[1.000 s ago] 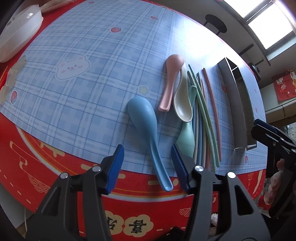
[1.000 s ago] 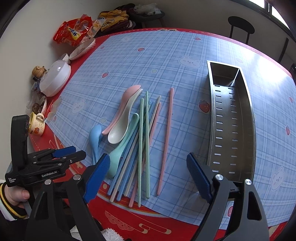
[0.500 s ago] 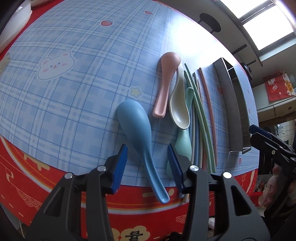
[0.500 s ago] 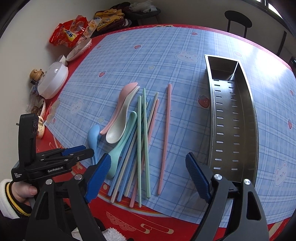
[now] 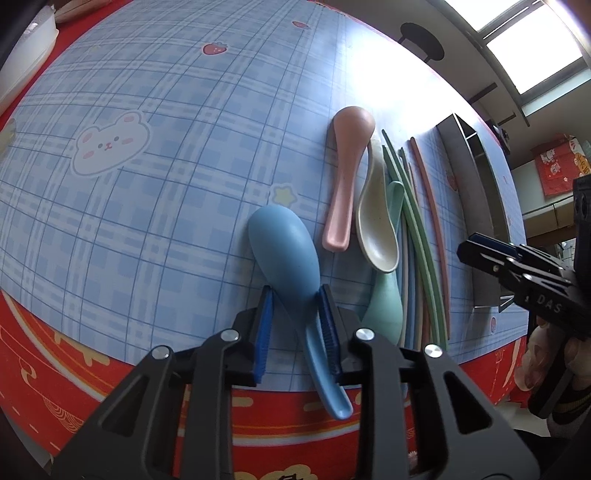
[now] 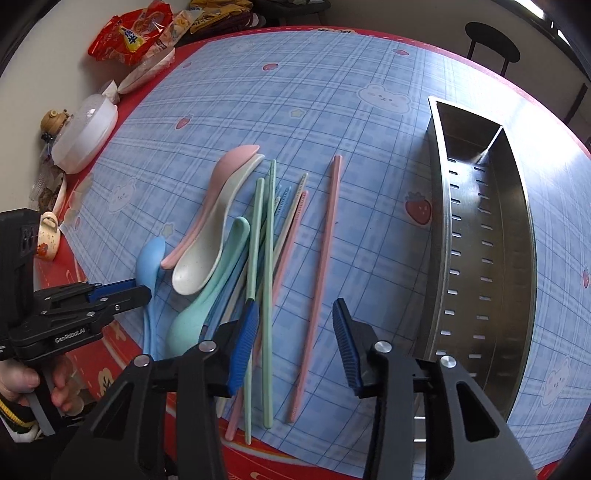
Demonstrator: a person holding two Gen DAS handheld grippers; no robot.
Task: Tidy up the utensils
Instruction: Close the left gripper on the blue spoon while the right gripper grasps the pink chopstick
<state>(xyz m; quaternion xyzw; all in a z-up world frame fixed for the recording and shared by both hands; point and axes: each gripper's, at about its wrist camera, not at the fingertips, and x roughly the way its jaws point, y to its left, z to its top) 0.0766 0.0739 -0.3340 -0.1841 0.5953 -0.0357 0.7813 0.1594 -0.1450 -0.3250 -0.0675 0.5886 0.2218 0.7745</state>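
A blue spoon (image 5: 286,251) lies on the checked tablecloth near the front edge. My left gripper (image 5: 295,325) straddles its neck, both pads close against it; the spoon still rests on the table. Beside it lie a pink spoon (image 5: 347,173), a cream spoon (image 5: 376,229), a mint spoon (image 5: 386,299) and a pile of chopsticks (image 6: 269,236). A lone pink chopstick (image 6: 325,266) lies between the fingers of my right gripper (image 6: 293,336), which is open above it. The steel utensil holder (image 6: 484,236) stands at the right.
A white lidded bowl (image 6: 83,134), snack bags (image 6: 129,33) and a small teapot (image 6: 53,120) sit at the table's far left. The other gripper shows at the right in the left wrist view (image 5: 517,273). A black stool (image 6: 491,48) stands beyond the table.
My left gripper has moved forward and closed in around the blue spoon's neck. My right gripper has narrowed and come down over the lone pink chopstick.
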